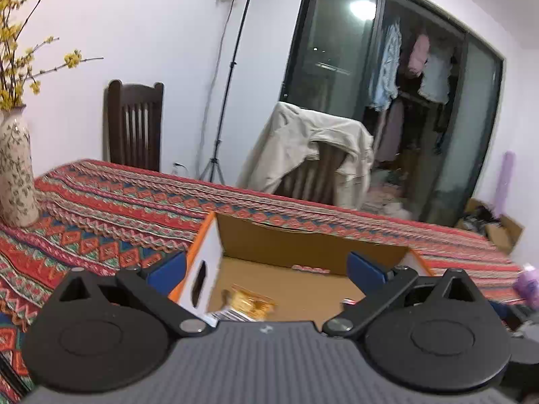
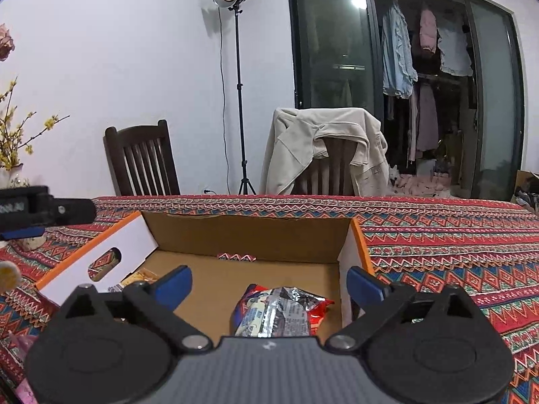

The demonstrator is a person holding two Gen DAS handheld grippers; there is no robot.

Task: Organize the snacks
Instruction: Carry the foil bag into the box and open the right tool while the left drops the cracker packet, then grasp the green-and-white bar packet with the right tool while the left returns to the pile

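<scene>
Snacks (image 2: 279, 309) lie in box (image 2: 249, 232) — both tongs (image 2: 269, 281) gape.

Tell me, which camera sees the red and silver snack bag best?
The right wrist view. There the red and silver snack bag lies sharp and nearly whole on the floor of the cardboard box, below the open right gripper. The left wrist view shows at most a tiny red scrap at the box's right side.

Vase (image 1: 15, 168), two chairs (image 2: 143, 160), jacket (image 2: 323, 144), lamp stand (image 2: 240, 101).
</scene>
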